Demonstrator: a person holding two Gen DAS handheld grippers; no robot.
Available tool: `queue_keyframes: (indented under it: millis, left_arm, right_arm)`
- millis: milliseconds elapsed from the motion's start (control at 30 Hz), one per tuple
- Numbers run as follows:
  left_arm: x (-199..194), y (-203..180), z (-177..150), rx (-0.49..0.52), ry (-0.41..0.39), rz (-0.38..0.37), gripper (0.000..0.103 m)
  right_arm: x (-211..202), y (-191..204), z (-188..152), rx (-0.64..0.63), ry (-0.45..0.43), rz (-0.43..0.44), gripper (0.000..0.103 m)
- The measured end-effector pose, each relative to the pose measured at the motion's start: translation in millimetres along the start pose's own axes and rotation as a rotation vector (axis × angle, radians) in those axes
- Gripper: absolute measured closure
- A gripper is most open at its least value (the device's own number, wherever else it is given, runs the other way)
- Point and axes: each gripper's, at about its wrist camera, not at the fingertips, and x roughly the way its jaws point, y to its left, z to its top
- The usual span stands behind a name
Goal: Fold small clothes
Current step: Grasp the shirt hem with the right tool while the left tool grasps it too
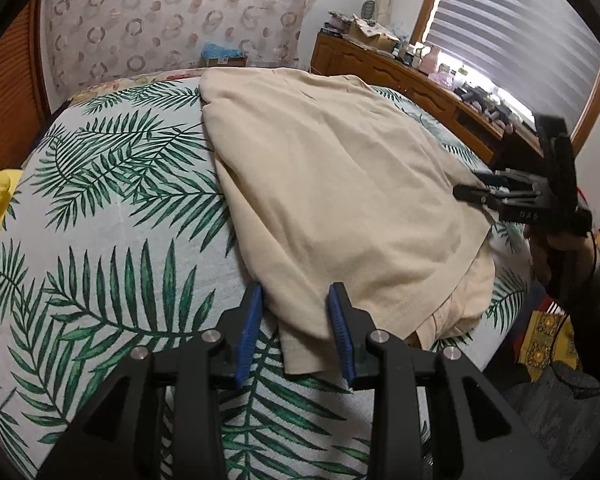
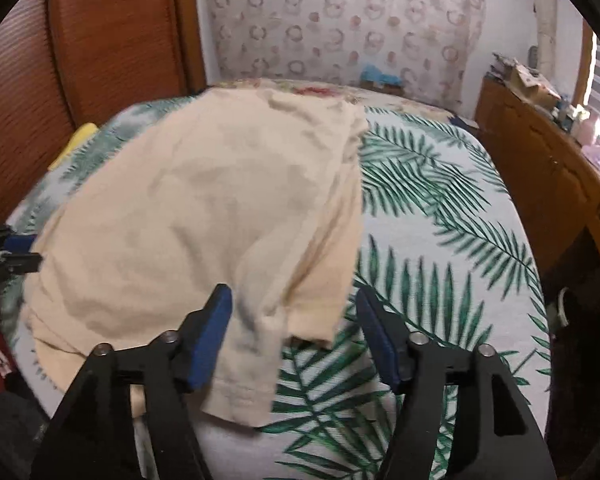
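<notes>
Lying on the palm-leaf printed bedspread (image 1: 100, 200), beige cotton T-shirt (image 1: 332, 184); left gripper (image 1: 296, 332) and right gripper (image 2: 294, 336) jaws apart, hem corners between, unclamped

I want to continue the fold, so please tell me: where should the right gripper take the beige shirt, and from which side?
Probably the hemmed sleeve edge of the beige shirt nearest the right gripper, approached from the near bed edge. That flap lies loose over the leaf-print sheet, between the open jaws.

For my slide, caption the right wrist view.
Open right hand-held gripper straddling the beige shirt on a palm-leaf bedspread.
</notes>
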Motion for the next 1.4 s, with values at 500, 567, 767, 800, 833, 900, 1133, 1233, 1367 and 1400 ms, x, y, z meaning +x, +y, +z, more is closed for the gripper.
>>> queue_keyframes:
  millis: [500,567,767,800,833,900,1133,1233,1367,1400]
  left_arm:
    - [-9,-2,2,-0.034,-0.075,-0.13,0.102]
    - [-19,-6,7,-0.034,-0.111,-0.138,0.102]
    - [-34,-6,54,-0.033,-0.191,-0.176,0.102]
    - [-34,-5,66,-0.027,-0.208,-0.176,0.102]
    - [-34,-2,80,-0.02,-0.227,-0.17,0.102]
    - [-31,7,107,-0.025,-0.255,-0.166,0.102]
    - [6,56,190,-0.095,-0.278,-0.093,0.102]
    - [32,75,214,-0.11,-0.252,-0.049,0.102]
    - [70,94,235,-0.109,-0.201,-0.012,0.102]
    - [80,98,240,-0.114,-0.186,-0.001,0.102]
  right_arm:
    - [1,14,-4,-0.035,0.032,0.139,0.084]
    - [1,6,-3,0.006,0.027,0.203,0.091]
    - [-20,3,16,0.034,-0.062,0.272,0.092]
    - [-26,3,27,0.04,-0.087,0.28,0.092]
    - [-30,2,36,0.041,-0.107,0.286,0.092]
    - [-34,1,60,0.02,-0.138,0.285,0.092]
    - [-3,-18,146,0.025,-0.168,0.236,0.092]
    - [26,-33,173,0.043,-0.138,0.201,0.092]
    - [68,-53,194,0.08,-0.08,0.177,0.09]
    - [79,-57,198,0.087,-0.069,0.179,0.09]
